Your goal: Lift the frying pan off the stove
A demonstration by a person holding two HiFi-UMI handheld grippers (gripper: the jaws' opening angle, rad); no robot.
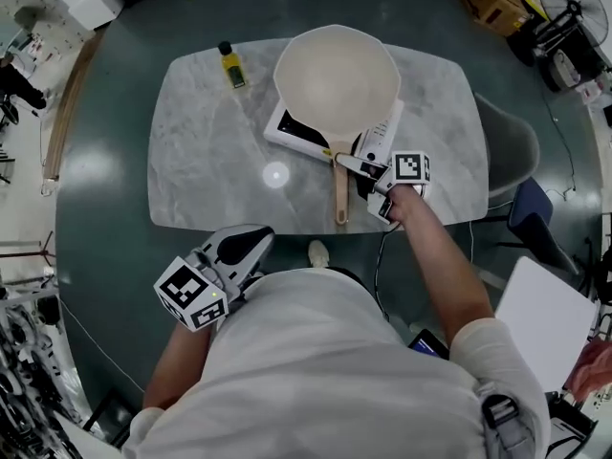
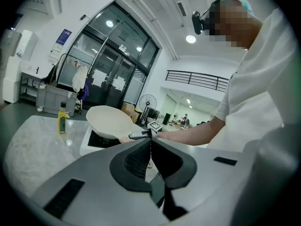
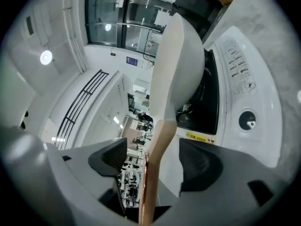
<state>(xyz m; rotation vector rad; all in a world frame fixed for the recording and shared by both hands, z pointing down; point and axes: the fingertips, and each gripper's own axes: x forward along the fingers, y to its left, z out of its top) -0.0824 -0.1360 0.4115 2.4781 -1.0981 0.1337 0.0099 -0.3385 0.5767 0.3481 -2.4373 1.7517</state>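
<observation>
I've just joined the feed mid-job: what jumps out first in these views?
A big cream frying pan sits on the white stove at the middle of the marble table, its wooden handle pointing back at the person. The right hand-held gripper has its jaws open around that handle, with a gap on each side. A small yellow bottle stands near the table's far left corner.

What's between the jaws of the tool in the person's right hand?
The frying pan's wooden handle runs between the open jaws of the right gripper, touching neither, as the right gripper view shows.

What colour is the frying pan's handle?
The handle is light wooden tan; head view shows it best.
</observation>
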